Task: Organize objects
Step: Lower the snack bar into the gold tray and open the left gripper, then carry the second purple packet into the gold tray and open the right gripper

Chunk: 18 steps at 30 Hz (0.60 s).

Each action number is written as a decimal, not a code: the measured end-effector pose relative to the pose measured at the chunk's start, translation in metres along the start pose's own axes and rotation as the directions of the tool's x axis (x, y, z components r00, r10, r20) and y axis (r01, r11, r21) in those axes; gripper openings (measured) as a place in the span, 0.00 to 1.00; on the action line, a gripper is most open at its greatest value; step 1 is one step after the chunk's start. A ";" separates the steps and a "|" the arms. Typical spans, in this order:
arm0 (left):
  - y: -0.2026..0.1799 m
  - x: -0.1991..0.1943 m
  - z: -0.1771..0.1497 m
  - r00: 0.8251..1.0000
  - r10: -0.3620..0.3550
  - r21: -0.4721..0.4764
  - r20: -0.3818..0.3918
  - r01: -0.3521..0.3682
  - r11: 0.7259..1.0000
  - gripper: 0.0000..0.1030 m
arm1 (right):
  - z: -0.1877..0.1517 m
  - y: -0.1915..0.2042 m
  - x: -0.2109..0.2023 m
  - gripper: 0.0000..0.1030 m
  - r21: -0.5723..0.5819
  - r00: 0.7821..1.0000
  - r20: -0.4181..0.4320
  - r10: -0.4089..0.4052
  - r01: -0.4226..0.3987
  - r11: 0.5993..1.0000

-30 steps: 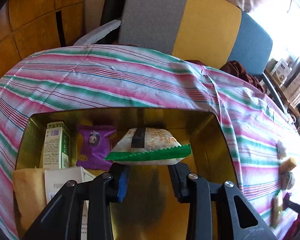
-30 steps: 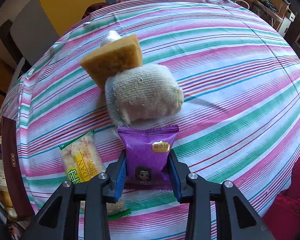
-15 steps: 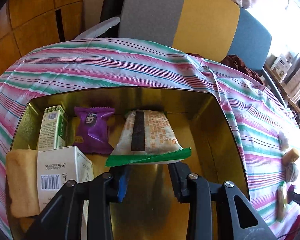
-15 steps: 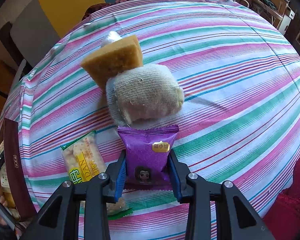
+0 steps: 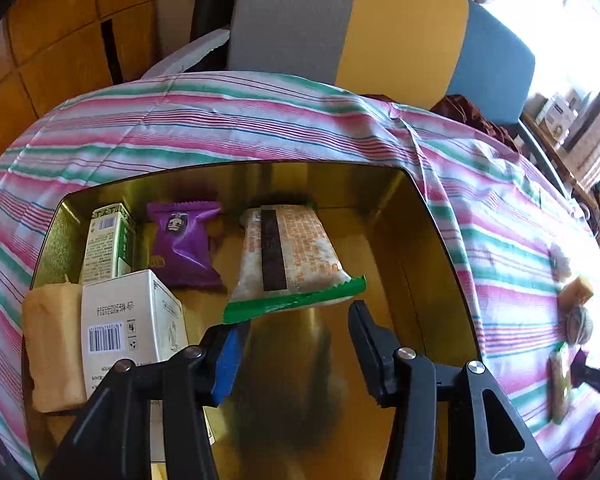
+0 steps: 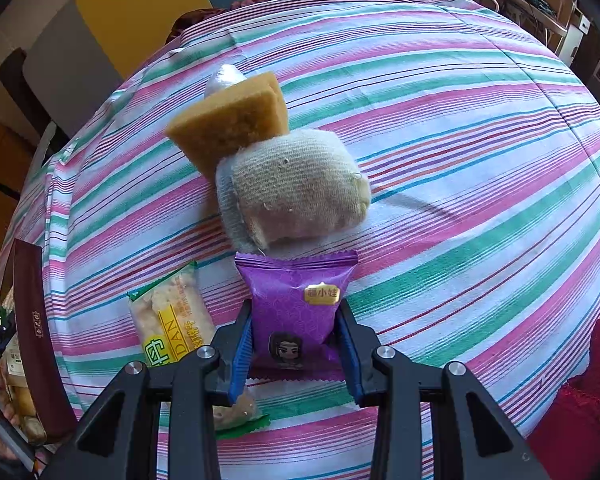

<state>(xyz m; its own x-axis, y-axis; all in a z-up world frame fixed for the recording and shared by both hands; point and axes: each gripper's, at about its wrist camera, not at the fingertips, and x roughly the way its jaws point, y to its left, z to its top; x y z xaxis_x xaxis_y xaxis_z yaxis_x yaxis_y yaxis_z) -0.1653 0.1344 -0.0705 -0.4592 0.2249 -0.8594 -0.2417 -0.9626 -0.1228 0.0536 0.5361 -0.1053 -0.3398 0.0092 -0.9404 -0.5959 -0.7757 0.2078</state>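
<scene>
On my left wrist camera, the left gripper (image 5: 296,344) stood wide open with nothing between its fingers, poised over the gold tin (image 5: 416,248). Just ahead of the fingertips, the green-edged cracker packet (image 5: 290,258) lay on the tin floor, printed back up, its crimped green end nearest the claw; I could not tell whether the left fingertip touched that edge. To the left of the gripper I recorded a white carton (image 5: 130,320) with a barcode, and a tan sponge block (image 5: 50,344) against its outer side. Farther in sat a purple snack pouch (image 5: 184,248) and, beside it toward the left wall, a green-and-white carton (image 5: 108,244). The tin rested on the striped tablecloth (image 5: 204,128); beyond the table stood a chair back (image 5: 340,20) in grey, yellow and blue panels.

On my right wrist camera, the right gripper (image 6: 296,344) was closed onto a second purple pouch (image 6: 296,304), its blue pads pressing both sides of the pouch's lower half. The pouch lay on the cloth. Just left of it lay a yellow-labelled cracker packet (image 6: 168,316), partly hidden under the left finger. Directly beyond the pouch sat a rolled knitted cloth (image 6: 296,188), with a yellow sponge wedge (image 6: 228,124) touching its far side and a small silvery wrapped item (image 6: 224,76) behind that. At the far left edge I noted the tin's dark red outer wall (image 6: 32,320).
</scene>
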 end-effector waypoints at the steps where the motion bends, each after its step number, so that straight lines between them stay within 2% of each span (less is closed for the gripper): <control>1: 0.000 0.002 -0.001 1.000 0.006 0.003 -0.006 -0.006 1.000 0.50 | 0.000 0.000 0.000 0.37 0.001 1.000 0.000 0.002 -0.002 1.000; 4: 0.002 0.003 -0.003 0.999 -0.004 -0.019 -0.033 0.004 1.000 0.50 | 0.000 0.000 0.000 0.37 0.004 1.000 0.000 0.007 -0.007 1.000; 18: 0.001 -0.005 -0.018 0.998 -0.009 0.010 -0.059 0.010 1.000 0.53 | 0.003 0.004 0.004 0.37 -0.007 1.000 0.000 -0.001 0.001 1.000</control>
<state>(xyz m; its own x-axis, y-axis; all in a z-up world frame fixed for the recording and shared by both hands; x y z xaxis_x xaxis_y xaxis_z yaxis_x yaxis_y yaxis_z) -0.1477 0.1295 -0.0751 -0.4057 0.2243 -0.8861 -0.2548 -0.9587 -0.1260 0.0478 0.5353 -0.1070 -0.3390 0.0103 -0.9407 -0.5912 -0.7802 0.2045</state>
